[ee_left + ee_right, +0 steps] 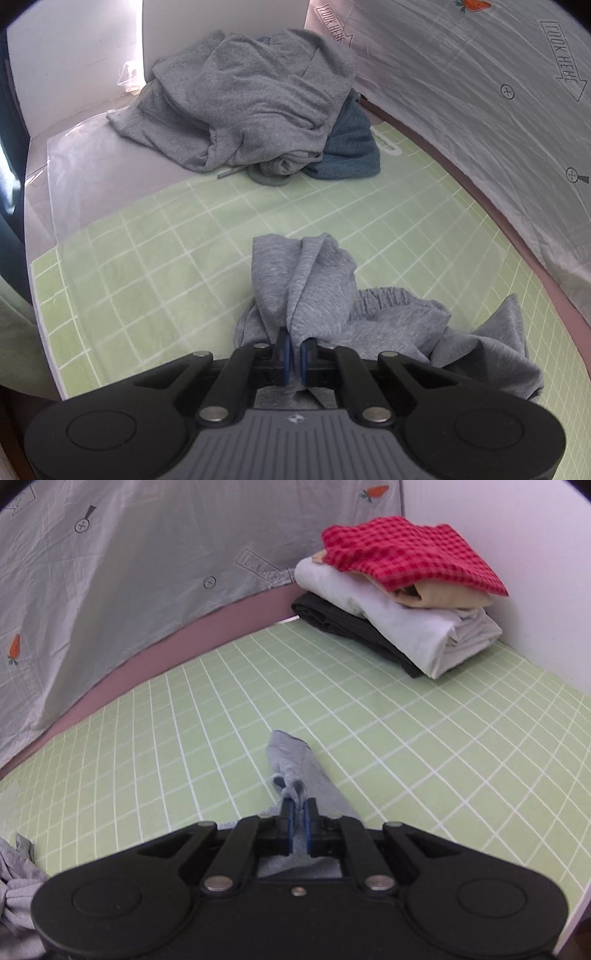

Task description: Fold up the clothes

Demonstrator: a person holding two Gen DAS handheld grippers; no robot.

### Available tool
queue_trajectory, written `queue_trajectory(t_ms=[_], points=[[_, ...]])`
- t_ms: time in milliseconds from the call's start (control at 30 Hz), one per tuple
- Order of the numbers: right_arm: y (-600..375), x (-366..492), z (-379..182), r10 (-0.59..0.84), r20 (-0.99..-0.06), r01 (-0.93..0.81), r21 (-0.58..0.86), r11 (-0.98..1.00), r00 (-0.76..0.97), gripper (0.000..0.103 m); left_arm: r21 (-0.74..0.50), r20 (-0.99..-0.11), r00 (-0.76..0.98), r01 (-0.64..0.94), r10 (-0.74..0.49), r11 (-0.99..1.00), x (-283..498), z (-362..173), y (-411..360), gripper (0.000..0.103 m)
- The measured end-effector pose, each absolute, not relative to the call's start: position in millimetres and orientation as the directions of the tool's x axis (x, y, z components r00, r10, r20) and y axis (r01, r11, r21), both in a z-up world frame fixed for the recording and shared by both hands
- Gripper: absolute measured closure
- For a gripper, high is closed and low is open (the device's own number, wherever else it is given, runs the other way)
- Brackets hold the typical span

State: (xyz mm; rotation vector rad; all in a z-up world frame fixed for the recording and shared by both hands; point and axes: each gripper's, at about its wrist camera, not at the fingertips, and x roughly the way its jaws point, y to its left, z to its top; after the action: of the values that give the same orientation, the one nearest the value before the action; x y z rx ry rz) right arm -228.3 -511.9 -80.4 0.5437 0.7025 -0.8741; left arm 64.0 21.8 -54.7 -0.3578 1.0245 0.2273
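Both the left hand-held gripper [295, 349] and right hand-held gripper [300, 812] pinch grey sweatpants [317, 288] still crumpled just ahead, unfolded clothes pile [251, 107] beyond, folded stack [399, 590] finished.

Folded stack [399, 602] on mat [406, 738]

Both views: soft, even indoor light, faint shadows. Left wrist view: overexposed glare on wall [77, 55] upper left. Strong fisheye bend; mat [406, 738] grid lines curve; dark vignette at corners. Slight softness throughout.
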Motion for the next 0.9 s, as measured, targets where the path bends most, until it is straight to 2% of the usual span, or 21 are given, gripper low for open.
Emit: queue_trajectory(t_ms=[133,300,500,900], points=[[-505.6,-245.8,-121.7,-0.417,-0.823,0.857,0.151,0.492,0.384,0.097,-0.131,-0.905,0.425,-0.334,0.025,0.933,46.1,-81.0,19.3,0.097],[-493.1,-234.8,-127.2,-0.41,-0.825,0.827,0.118,0.55,0.39,0.097,-0.109,-0.923,0.384,-0.29,0.011,0.951,38.2,-100.3,0.4,0.099],[-495.9,-219.8,-129.7,-0.38,-0.819,0.821,0.178,0.543,0.429,0.097,-0.088,-0.918,0.396,-0.206,0.001,0.975,54.7,-104.0,-31.4,0.099],[-534.2,-98.1,-133.0,-0.357,-0.794,0.755,0.186,0.628,0.492,0.097,-0.091,-0.892,0.453,-0.171,-0.003,0.981,156.7,-109.0,-82.6,0.099]])
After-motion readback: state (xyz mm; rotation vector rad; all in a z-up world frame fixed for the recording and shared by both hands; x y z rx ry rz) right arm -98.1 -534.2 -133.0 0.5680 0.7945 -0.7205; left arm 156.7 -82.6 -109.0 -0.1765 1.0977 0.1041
